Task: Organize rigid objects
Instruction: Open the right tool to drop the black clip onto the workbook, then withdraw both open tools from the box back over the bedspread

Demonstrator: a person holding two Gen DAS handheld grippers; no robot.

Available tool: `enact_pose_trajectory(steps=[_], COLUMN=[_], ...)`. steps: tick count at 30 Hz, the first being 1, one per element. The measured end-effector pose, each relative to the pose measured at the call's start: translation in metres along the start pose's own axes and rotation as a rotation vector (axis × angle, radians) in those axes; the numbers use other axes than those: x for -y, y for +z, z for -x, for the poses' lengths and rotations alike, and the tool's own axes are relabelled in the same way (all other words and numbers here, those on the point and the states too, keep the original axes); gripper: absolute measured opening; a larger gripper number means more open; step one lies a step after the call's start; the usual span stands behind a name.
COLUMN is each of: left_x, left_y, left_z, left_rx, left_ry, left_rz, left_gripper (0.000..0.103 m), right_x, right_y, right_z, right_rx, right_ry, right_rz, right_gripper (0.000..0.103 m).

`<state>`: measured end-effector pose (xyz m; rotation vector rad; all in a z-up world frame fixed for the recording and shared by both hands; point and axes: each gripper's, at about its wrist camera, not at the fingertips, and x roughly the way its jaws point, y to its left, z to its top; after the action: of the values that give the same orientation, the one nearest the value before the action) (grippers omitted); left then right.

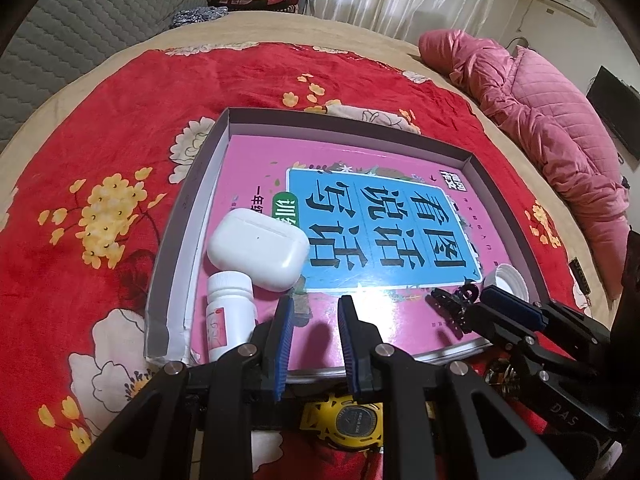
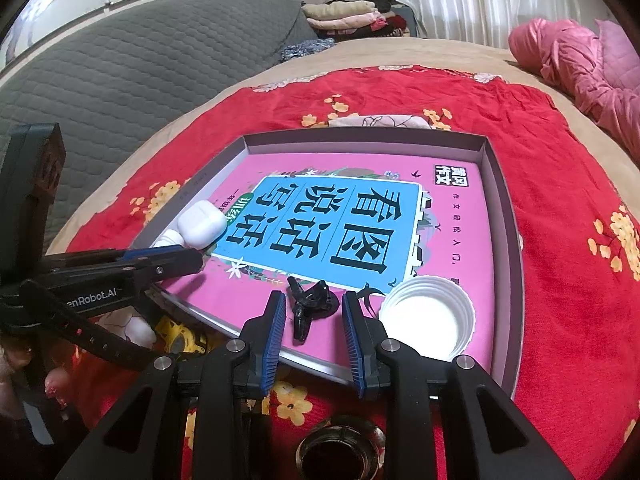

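Now black clip [image 2: 310, 306] lies on book between narrowly parted, unclamped right hand-held gripper [image 2: 313, 314] pads.

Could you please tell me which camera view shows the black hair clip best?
The right wrist view: the black hair clip lies whole, just ahead of the right gripper, on the pink book. The left wrist view shows it small, partly hidden behind that gripper.
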<state>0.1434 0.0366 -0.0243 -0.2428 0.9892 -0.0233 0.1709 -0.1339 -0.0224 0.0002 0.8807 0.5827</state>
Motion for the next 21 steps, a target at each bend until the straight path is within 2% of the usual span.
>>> enact_pose_trajectory(steps=[21], left_x=[-0.0025], left_y=[0.0001], left_z=[0.0011], left_rx=[-0.011], left_ry=[-0.015], left_rz=[0.018], left_gripper=[0.023], right_x=[-0.0024], right_y=[0.0002], right_z=[0.0051], right_rx=[0.019], right_ry=[-0.005], right_rz=[0.017], right_gripper=[0.031])
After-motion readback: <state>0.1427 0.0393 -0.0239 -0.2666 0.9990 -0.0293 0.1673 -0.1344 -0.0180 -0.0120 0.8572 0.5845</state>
